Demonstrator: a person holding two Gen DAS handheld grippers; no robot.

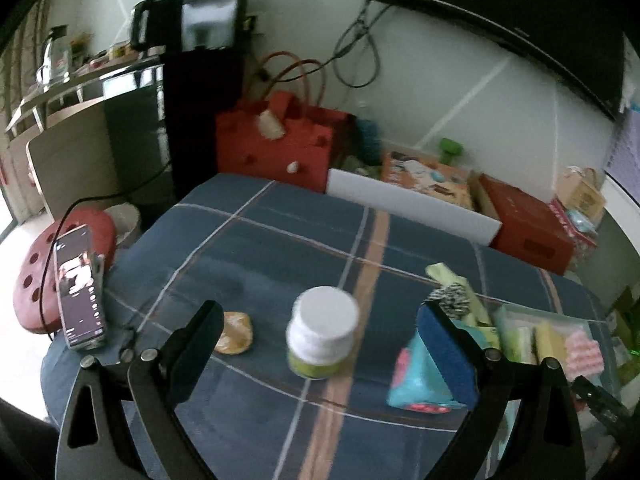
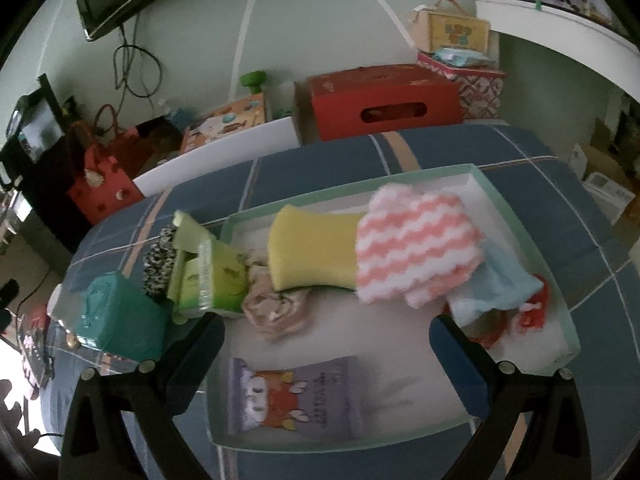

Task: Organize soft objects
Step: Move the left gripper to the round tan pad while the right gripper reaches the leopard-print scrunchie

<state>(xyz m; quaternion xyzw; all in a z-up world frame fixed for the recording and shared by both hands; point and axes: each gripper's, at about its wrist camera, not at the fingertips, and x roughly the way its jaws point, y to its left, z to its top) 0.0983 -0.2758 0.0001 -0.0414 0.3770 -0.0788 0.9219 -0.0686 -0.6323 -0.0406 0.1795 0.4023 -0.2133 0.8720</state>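
Sorting soft things into the pale green tray [image 2: 516, 216]

Both grippers hang released and empty: right gripper [image 2: 326, 344] over the tray's sponge [image 2: 308, 254] and striped cloth [image 2: 416, 248]; left gripper [image 1: 320, 344] left of the tray, probably lining up on the teal packet [image 1: 416, 376] next.

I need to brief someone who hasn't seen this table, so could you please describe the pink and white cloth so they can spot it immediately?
Find the shallow pale green tray on the blue plaid tablecloth. The cloth lies toward the tray's far right, overlapping the yellow sponge. It alone is fluffy with pink and white zigzag stripes.
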